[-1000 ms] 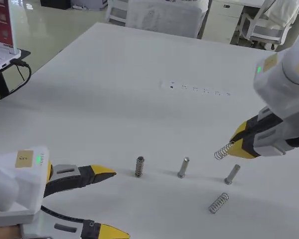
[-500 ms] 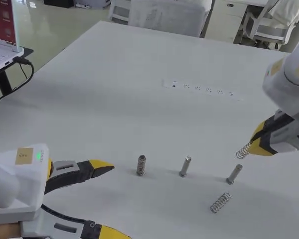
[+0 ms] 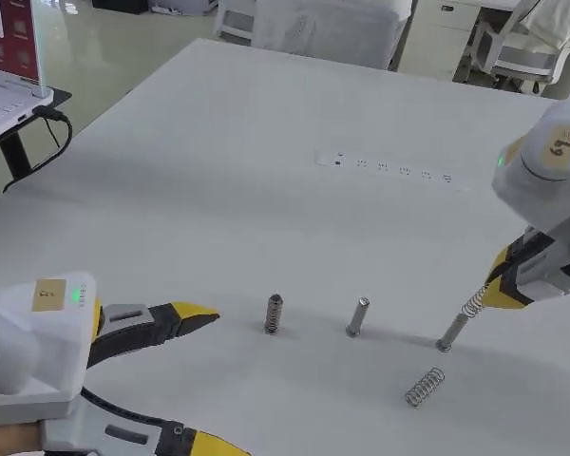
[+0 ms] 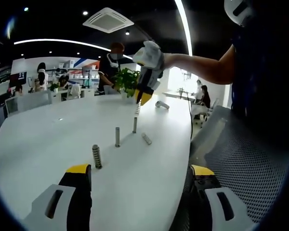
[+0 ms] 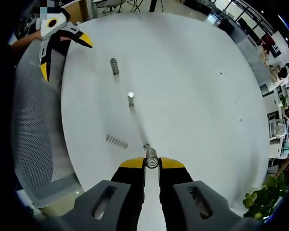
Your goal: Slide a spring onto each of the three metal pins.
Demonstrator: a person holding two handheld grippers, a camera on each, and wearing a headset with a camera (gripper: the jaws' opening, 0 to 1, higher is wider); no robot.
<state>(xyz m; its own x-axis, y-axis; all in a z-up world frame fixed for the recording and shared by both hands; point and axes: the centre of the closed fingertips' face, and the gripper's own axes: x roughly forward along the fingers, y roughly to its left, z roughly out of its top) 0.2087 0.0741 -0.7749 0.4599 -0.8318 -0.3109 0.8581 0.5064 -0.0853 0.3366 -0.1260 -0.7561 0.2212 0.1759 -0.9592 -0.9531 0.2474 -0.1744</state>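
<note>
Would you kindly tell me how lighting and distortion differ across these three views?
Head view: bright, even light, faint shadows by the middle pin, little distortion. Left gripper view: fisheye curves the table; dark ceiling, glaring light strips. Right gripper view: same curving, held spring sharp.

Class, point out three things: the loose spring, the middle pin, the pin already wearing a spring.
loose spring [image 3: 424,387]: head view, mid-coil.
middle pin [image 3: 357,318]: head view, shaft.
spring-covered pin [image 3: 274,314]: head view, coil.

I read: table [image 3: 228,152] matt white, smooth | middle pin [image 3: 358,317] bright bare metal | loose spring [image 3: 424,387] shiny wire
</note>
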